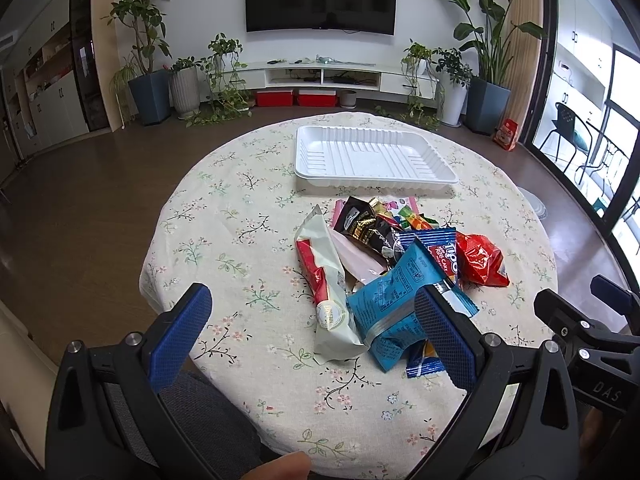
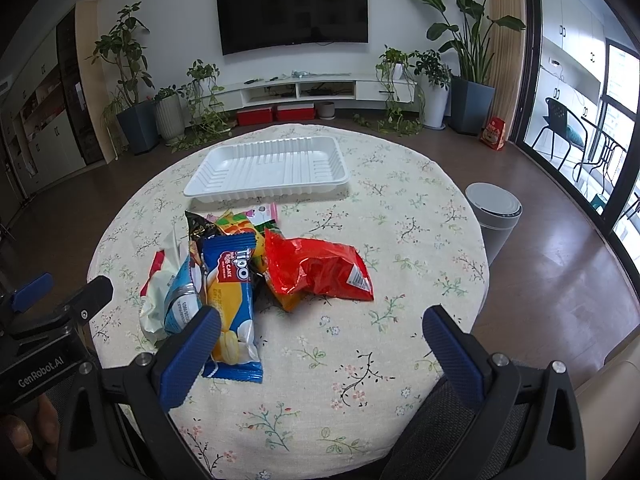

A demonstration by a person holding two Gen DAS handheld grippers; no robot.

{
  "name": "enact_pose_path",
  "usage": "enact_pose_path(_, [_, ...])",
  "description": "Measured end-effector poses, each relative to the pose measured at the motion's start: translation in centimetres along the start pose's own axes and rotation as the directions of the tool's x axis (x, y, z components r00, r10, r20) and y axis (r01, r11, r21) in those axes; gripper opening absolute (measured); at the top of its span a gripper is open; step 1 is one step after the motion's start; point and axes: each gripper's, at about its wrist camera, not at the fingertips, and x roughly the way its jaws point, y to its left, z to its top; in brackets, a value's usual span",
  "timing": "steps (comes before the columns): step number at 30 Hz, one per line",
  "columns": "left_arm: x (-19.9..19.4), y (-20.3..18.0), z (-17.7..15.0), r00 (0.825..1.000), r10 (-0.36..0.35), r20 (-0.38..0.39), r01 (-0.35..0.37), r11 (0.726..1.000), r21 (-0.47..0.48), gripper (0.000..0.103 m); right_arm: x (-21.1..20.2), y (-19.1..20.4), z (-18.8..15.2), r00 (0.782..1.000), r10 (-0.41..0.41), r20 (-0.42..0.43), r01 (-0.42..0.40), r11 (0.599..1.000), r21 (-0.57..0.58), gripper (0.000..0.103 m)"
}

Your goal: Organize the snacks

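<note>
Since the white tray (image 1: 376,156) sits bare at upper centre of both views and every packet lies loose in the heap below it, I judge the sorting has not started; this is the approach before a first pick.

Left gripper (image 1: 312,312): jaws wide apart, nothing between them, hovering low in the frame above the near edge of the floral tablecloth (image 1: 240,208). In that view the white-and-red packet (image 1: 324,280) runs lengthwise up the gap between the fingers, with the light blue packet (image 1: 384,304) just right of it, partly hidden behind the right finger.

Right gripper (image 2: 320,332): jaws also spread, holding nothing. Its left finger overlaps the lower end of the blue Tipo cake packet (image 2: 236,292). The red bag (image 2: 316,268) lies above the gap, centre frame, apart from both fingers. Smaller black and yellow packets are tucked behind at the heap's far side, too jumbled to separate.

Next move, as I read it: lower one gripper onto an outer packet. The red bag looks freest for the right, the white-and-red packet for the left. Close on one edge only, lift clear, carry up-frame to the tray. The packets overlap, so a neighbour may drag along.
</note>
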Motion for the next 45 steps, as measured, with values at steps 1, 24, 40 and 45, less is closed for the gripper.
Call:
enact_pose_path(1, [0.1,0.0,0.0,1.000,-0.005,-0.001,0.005,1.000,-0.001,0.103,0.5,0.1,0.0,1.000,0.000,-0.001,0.000,1.000,-0.001,0.103])
enact_pose_path(24, [10.1,3.4,1.5,0.941,-0.178,-0.287,0.161,0.984,-0.081,0.103,3.6,-6.5,0.7,0.988,0.151,-0.024,-0.149,0.986,0.075,0.096])
enact_pose_path(40, [19.0,3.3,3.2,0.882,-0.128,-0.454,0.128,0.991,-0.032,0.071,7.6,-6.8,1.2,0.975,0.196,-0.109,-0.186,0.978,0.100,0.095])
enact_pose_path(45, [20.4,1.9,3.8,0.884,-0.103,-0.456,0.130,0.991,0.027,0.070,8.0,-6.1,1.2,0.969,0.210,-0.131,-0.199,0.976,0.090,0.092])
